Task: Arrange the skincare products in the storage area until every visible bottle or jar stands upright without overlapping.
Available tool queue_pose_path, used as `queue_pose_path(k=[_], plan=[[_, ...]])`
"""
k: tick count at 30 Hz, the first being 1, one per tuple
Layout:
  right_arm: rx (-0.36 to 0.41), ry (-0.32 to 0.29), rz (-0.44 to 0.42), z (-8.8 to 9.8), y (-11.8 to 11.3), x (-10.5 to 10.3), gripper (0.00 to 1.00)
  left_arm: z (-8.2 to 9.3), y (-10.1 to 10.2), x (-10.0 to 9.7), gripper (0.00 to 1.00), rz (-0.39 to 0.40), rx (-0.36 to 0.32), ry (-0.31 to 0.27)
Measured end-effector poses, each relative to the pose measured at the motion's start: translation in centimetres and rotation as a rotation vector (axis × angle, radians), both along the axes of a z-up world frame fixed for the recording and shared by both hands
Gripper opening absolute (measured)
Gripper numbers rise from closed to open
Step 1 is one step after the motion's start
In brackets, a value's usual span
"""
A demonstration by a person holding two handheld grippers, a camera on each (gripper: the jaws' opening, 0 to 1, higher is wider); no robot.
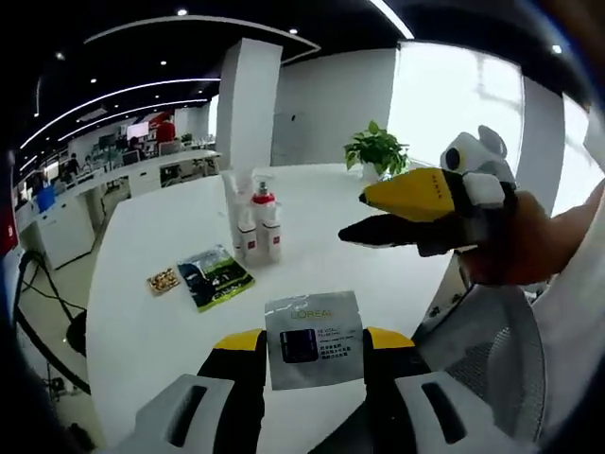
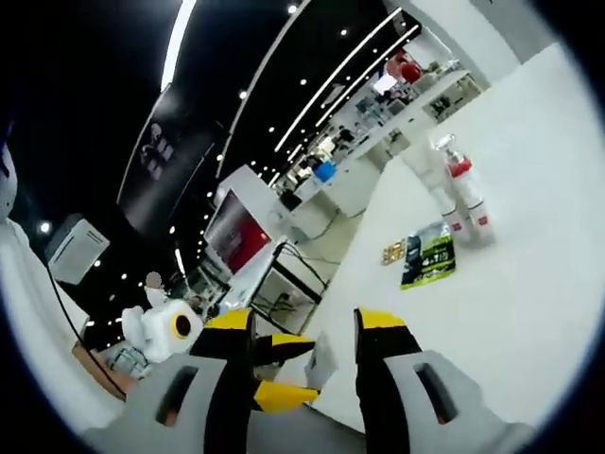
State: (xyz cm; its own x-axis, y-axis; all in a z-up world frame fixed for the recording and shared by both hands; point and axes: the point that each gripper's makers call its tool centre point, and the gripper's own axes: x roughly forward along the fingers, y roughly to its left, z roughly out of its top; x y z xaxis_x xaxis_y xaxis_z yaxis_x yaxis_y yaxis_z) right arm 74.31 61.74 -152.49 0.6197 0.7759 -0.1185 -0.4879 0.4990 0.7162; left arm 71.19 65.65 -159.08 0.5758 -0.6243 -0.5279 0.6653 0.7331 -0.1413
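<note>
My left gripper (image 1: pixel 314 342) is shut on a silver L'Oreal sachet (image 1: pixel 313 322) printed with a dark jar, held above the near edge of the white table (image 1: pixel 151 227). A small group of white bottles (image 1: pixel 257 222) with red caps stands upright mid-table. A green packet (image 1: pixel 216 276) lies flat in front of them. My right gripper (image 1: pixel 354 216), held by a hand, hovers to the right, above the table. In the right gripper view its jaws (image 2: pixel 304 326) stand open with nothing between them; the bottles (image 2: pixel 463 194) and the green packet (image 2: pixel 430 255) lie far off.
A small gold-coloured item (image 1: pixel 164 280) lies left of the green packet. A potted plant (image 1: pixel 378 151) stands at the table's far side. A grey mesh chair (image 1: pixel 492 350) sits at the near right. Office desks and people are in the background.
</note>
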Motion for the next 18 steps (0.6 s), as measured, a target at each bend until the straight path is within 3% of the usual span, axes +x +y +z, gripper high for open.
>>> queue_pose_path(k=[8,11,15,18], plan=[[-0.009,0.059,0.049,-0.6,1.1,-1.1,0.35,1.4,-1.4,-0.9,0.41,-0.067,0.001,-0.028],[0.032,0.072,0.083,0.1,1.8,-2.3,0.34,1.9,-1.6,-1.7,0.41,-0.092,-0.001,-0.033],[0.007,0.070,0.143,0.3,2.4,-3.8,0.33,2.2,-1.5,-2.4,0.41,-0.115,0.013,-0.048],[0.010,0.058,0.109,0.8,1.7,-3.4,0.31,2.7,-1.7,-2.1,0.41,-0.122,-0.008,-0.062]])
